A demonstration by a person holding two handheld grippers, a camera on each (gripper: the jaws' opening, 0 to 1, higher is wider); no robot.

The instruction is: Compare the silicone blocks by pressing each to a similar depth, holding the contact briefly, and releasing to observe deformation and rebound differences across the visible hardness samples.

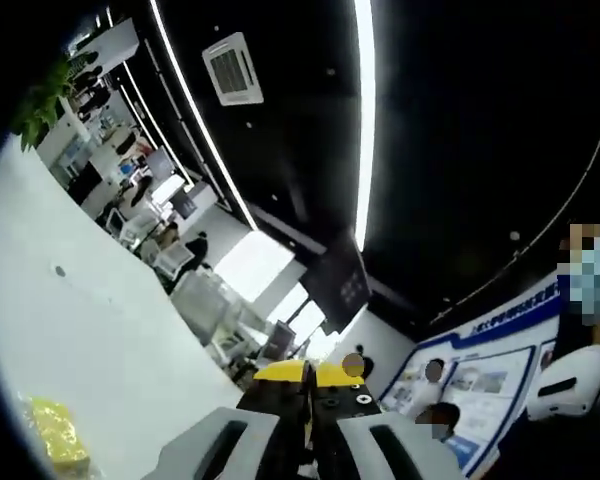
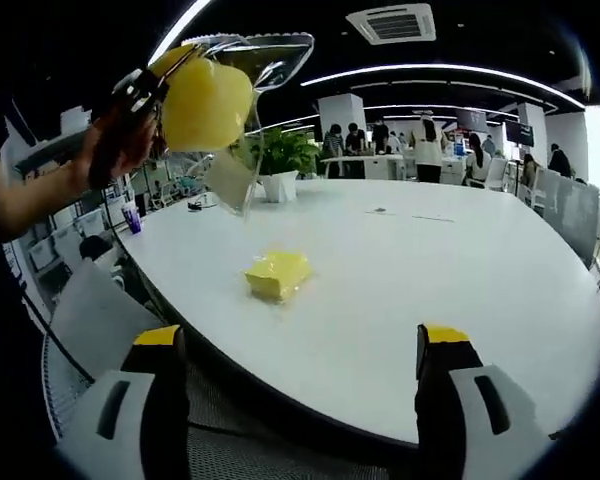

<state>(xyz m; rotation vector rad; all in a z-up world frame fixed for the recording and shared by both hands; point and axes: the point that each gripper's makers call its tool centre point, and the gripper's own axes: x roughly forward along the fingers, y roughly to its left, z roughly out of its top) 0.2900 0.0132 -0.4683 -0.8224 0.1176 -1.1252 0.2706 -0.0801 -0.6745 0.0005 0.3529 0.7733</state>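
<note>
A yellow silicone block [image 2: 278, 273] in clear wrap lies on the white table [image 2: 430, 270], ahead of my right gripper [image 2: 302, 345]. That gripper stands open, its yellow-tipped jaws wide apart with nothing between them, back over the table's near edge. Up at the left a hand holds my left gripper [image 2: 160, 80], which is shut on a second yellow block [image 2: 205, 100] in a clear bag [image 2: 265, 50], lifted well above the table. The left gripper view is tilted toward the ceiling: my left gripper [image 1: 305, 375] shows its jaws pressed together, and the lying block [image 1: 58, 435] appears at the lower left.
A potted plant [image 2: 280, 160] stands at the table's far side and a purple cup [image 2: 132, 215] near its left edge. A grey chair [image 2: 100, 310] sits below the near edge. Several people stand far back. A person [image 1: 580, 330] is at the right.
</note>
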